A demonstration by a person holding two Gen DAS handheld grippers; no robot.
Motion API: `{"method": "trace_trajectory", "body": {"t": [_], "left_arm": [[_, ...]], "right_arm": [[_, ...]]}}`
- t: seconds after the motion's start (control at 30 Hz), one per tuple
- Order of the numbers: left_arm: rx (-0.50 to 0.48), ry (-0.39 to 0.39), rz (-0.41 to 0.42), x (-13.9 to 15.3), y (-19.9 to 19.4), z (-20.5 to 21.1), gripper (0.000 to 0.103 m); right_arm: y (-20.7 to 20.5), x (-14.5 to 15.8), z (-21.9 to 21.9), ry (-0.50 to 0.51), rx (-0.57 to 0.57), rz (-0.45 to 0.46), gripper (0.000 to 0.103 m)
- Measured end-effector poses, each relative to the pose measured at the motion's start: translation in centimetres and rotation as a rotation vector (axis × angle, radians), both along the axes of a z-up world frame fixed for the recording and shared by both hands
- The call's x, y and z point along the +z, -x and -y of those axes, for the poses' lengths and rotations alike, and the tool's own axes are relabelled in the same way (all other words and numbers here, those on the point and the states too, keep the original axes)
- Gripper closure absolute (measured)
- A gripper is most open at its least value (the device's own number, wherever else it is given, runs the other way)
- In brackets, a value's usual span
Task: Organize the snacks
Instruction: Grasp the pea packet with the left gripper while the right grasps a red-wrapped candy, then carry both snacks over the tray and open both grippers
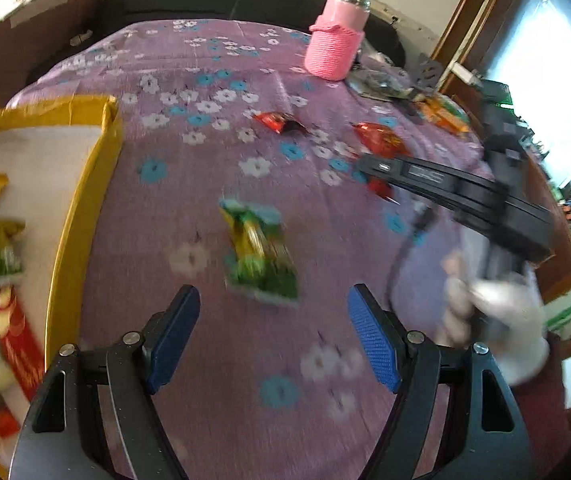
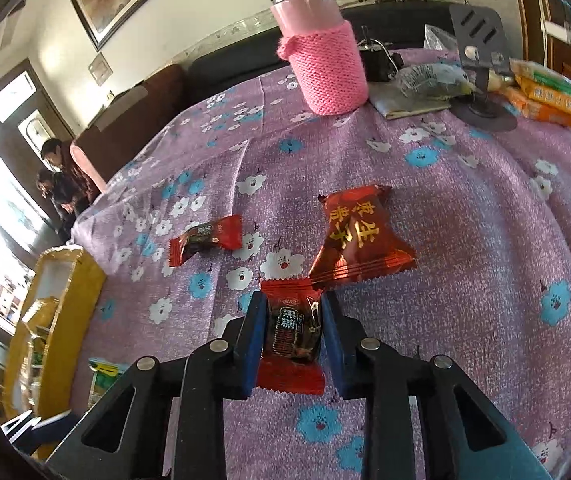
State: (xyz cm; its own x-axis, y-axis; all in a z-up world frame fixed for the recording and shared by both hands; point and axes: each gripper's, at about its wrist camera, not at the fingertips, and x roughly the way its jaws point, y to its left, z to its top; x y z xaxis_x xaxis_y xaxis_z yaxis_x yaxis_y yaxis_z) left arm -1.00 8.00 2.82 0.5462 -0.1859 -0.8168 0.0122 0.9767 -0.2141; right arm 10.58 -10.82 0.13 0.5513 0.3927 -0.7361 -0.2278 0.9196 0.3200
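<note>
Right gripper (image 2: 291,334) grasps a red snack (image 2: 291,378) at lower centre; left gripper (image 1: 273,340) fingers released above green packet (image 1: 261,254).

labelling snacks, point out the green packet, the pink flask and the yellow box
green packet (image 1: 259,250): left wrist view, wrapper middle
pink flask (image 2: 325,68): right wrist view, knitted sleeve
yellow box (image 1: 73,216): left wrist view, right wall

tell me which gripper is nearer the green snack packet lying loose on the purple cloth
Left. The left gripper has its open fingers just short of the green snack packet. The right gripper is off to the side, shut on a small red candy.
</note>
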Motion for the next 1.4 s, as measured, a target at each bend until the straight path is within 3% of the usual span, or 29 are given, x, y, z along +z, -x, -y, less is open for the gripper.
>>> {"method": "trace_trajectory", "body": {"t": [0.23, 0.33, 0.37, 0.4, 0.43, 0.67, 0.93, 1.2, 1.4], "left_arm": [[-0.007, -0.123, -0.025, -2.0, -2.6, 1.2, 0.027], [-0.02, -0.175, 0.012, -2.2, -2.7, 1.7, 0.03], [-0.017, -0.191, 0.027, -2.2, -2.5, 1.7, 0.053], [-0.025, -0.212, 0.045, -2.1, -2.4, 1.8, 0.066], [-0.026, -0.212, 0.046, -2.0, -2.4, 1.9, 0.066], [-0.011, -0.121, 0.059, -1.2, -1.3, 0.5, 0.066], [0.034, 0.029, 0.123, 2.4, 3.1, -2.9, 0.066], [0.173, 0.08, 0.212, 5.6, 9.0, -10.6, 0.066], [0.263, 0.105, 0.238, 5.4, 12.0, -15.9, 0.066]], "right_arm": [[0.2, 0.8, 0.4, -0.043, 0.001, 0.012, 0.074], [0.3, 0.9, 0.3, -0.049, 0.002, 0.012, 0.074], [0.3, 0.9, 0.2, -0.05, 0.002, 0.011, 0.074], [0.4, 1.0, 0.2, -0.05, 0.003, 0.012, 0.074], [0.4, 1.0, 0.1, -0.052, 0.004, 0.013, 0.074], [0.7, 1.1, -0.3, -0.049, 0.018, 0.019, 0.074], [1.4, 1.6, -1.1, -0.034, 0.043, 0.047, 0.075], [3.9, 2.3, -1.6, -0.039, 0.057, 0.055, 0.074], [8.0, 3.4, -3.8, 0.011, 0.123, 0.034, 0.074]]}}
